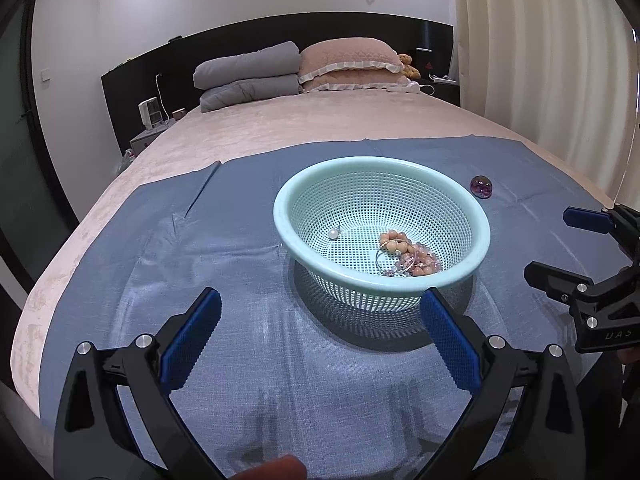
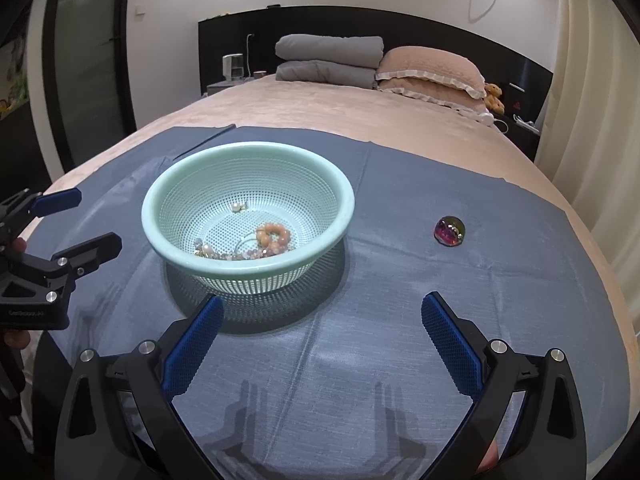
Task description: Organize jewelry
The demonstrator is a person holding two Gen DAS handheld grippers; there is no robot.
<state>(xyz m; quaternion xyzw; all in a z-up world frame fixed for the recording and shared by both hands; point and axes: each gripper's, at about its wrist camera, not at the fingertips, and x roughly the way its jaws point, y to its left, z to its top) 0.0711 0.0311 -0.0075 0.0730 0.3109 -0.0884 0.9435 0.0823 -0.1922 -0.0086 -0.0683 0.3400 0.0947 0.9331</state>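
A mint green perforated basket [image 1: 382, 178] [image 2: 248, 152] stands on a blue cloth [image 1: 248, 360] [image 2: 400, 340] on the bed. It holds a peach bead bracelet [image 1: 400, 242] [image 2: 274, 236], a thin metal bangle, pale crystal beads [image 1: 424, 260] [image 2: 224, 254] and a pearl piece [image 1: 334, 234] [image 2: 239, 207]. A purple iridescent dome [image 1: 482, 187] [image 2: 450, 231] lies on the cloth right of the basket. My left gripper [image 1: 320, 312] [image 2: 88, 220] is open and empty just in front of the basket. My right gripper [image 2: 322, 316] [image 1: 556, 240] is open and empty, front right of the basket.
The bed [image 1: 320, 128] runs back to folded grey blankets [image 1: 248, 76], pink pillows [image 1: 352, 64] and a black headboard. A curtain [image 1: 540, 60] hangs on the right. A nightstand with a small device [image 1: 149, 113] is at the left.
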